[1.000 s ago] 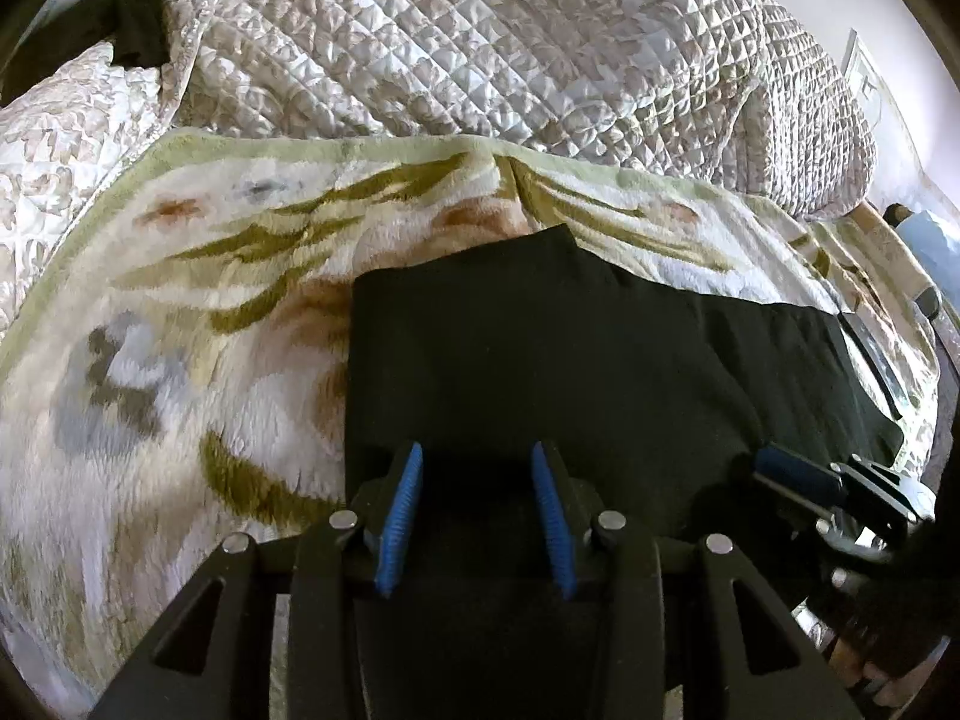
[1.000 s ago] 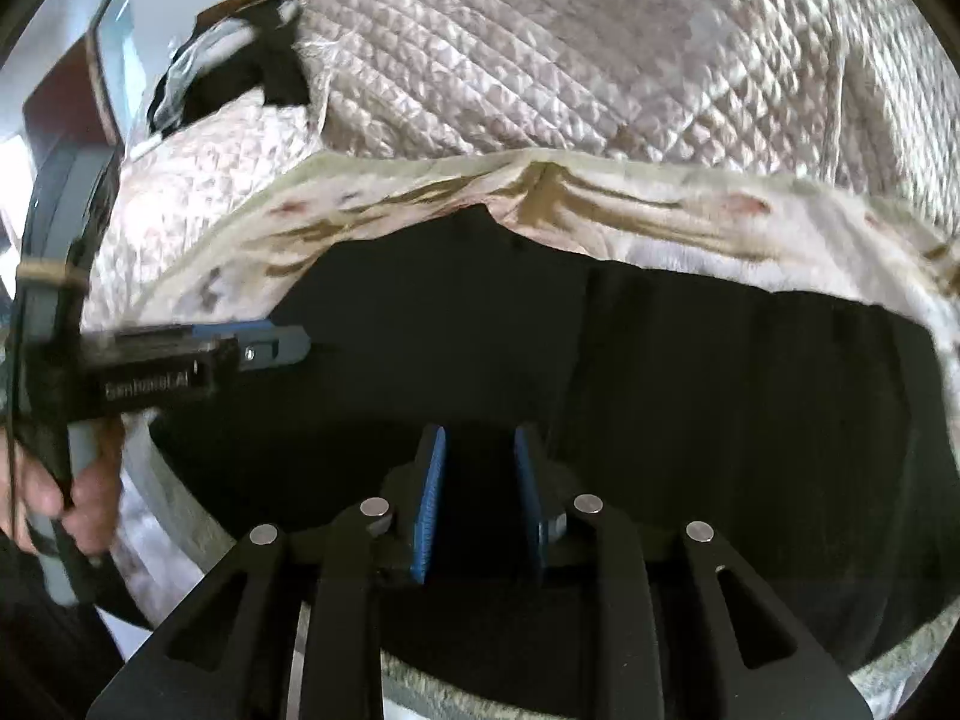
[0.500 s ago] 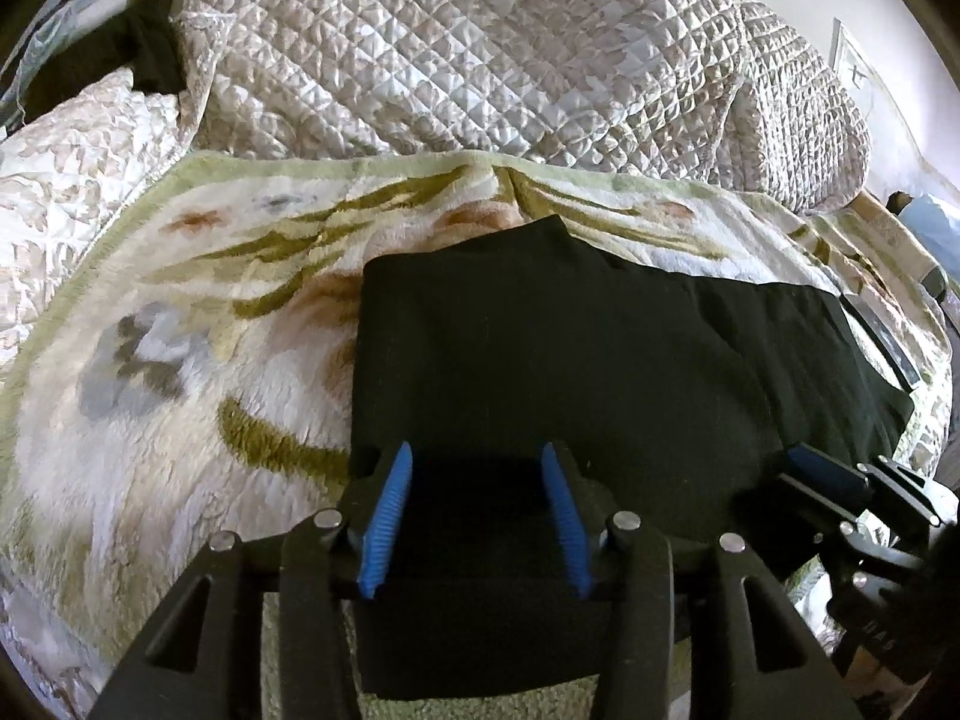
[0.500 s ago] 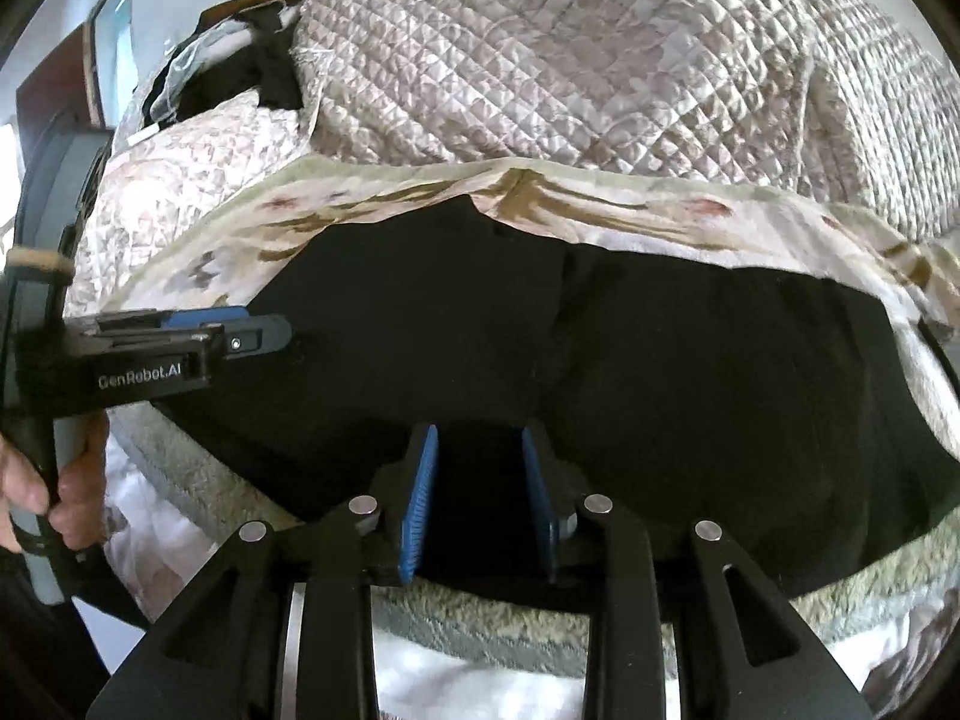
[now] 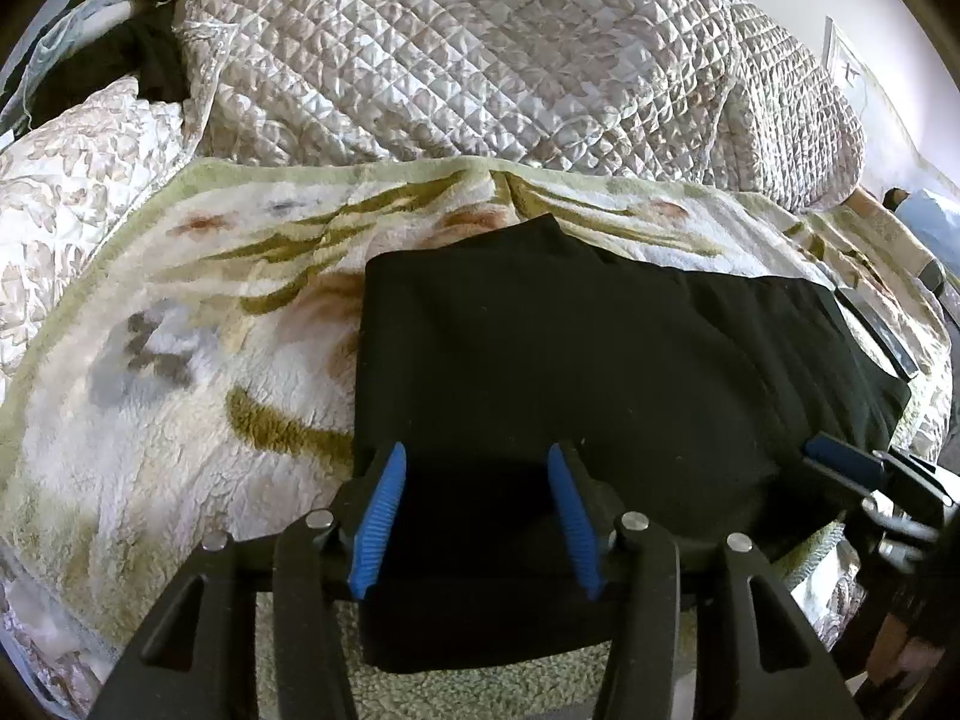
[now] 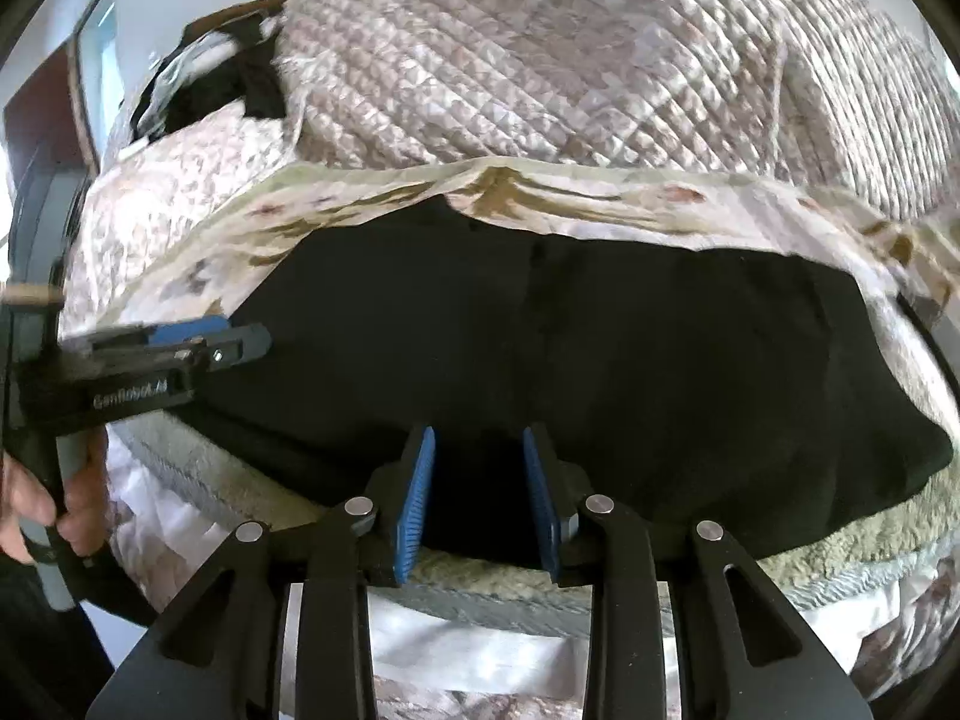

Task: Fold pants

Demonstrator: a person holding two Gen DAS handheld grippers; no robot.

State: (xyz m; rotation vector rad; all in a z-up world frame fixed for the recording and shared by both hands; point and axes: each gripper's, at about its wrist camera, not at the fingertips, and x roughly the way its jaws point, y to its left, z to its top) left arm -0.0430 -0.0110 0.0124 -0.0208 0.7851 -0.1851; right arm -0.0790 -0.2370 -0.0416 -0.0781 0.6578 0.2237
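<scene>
Pants (image 5: pixel 570 348) black, folded, flat

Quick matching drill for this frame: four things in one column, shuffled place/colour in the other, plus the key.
Things:
1. pants
2. quilted bedspread
3. fleece blanket
4. left gripper pads

Descriptions:
A. blue, ribbed
B. cream with olive leaf pattern, lying under the dark garment
C. black, lying flat on the bed
D. silvery, bunched up at the far side of the bed

Pairs: 1-C, 2-D, 3-B, 4-A
</scene>
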